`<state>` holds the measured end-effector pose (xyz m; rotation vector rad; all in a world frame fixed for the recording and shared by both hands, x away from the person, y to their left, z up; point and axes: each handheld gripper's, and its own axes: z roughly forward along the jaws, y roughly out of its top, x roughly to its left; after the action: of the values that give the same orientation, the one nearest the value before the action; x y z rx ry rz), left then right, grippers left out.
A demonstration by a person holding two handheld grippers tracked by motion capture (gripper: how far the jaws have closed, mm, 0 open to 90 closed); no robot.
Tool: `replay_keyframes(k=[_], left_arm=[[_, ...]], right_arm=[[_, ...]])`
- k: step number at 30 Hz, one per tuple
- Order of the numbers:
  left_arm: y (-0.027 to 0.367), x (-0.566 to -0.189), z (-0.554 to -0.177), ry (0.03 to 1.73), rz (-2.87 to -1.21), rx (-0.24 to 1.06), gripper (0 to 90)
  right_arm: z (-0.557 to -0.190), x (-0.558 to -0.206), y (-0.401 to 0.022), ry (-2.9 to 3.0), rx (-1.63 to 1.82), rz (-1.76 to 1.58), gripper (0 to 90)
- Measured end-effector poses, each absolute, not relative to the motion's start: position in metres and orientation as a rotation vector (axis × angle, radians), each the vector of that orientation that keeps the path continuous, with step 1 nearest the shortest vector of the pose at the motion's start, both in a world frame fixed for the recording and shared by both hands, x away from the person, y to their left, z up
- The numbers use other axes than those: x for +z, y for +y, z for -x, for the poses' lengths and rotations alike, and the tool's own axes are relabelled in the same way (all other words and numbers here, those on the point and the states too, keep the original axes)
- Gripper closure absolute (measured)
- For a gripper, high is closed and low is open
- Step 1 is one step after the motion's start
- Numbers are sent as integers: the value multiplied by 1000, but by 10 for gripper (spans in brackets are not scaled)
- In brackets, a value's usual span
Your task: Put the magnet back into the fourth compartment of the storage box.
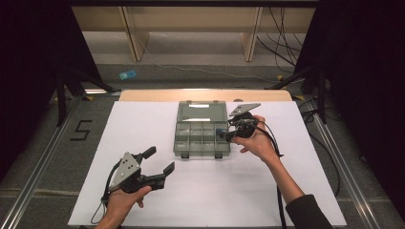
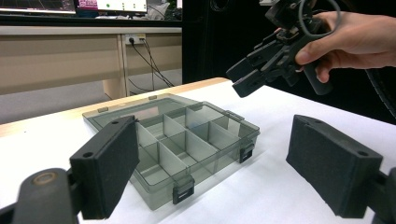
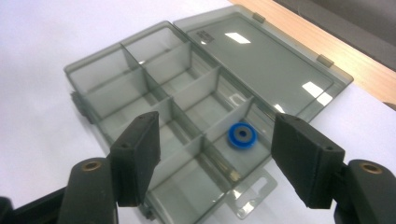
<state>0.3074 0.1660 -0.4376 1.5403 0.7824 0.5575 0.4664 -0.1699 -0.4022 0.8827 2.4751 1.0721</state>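
We see the white table (image 1: 143, 124) under the high view, with grey floor and wooden furniture beyond its far edge. The smoky clear-plastic compartment box (image 1: 202, 136) lies open near the far edge's middle. The right gripper view reveals a small blue ring (image 3: 242, 136) in one compartment, between the right gripper (image 3: 215, 154)'s parted, empty jaws. The left gripper (image 1: 160, 161) rests near the table's front left, jaws wide.
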Motion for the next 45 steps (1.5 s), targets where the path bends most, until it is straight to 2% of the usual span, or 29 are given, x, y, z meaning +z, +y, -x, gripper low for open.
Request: replay_keyframes(k=[45], left_arm=[[166,-437,-307,778,-1543,556,160]], right_arm=[[-413,-401,-175,2409,1280,-812,268]])
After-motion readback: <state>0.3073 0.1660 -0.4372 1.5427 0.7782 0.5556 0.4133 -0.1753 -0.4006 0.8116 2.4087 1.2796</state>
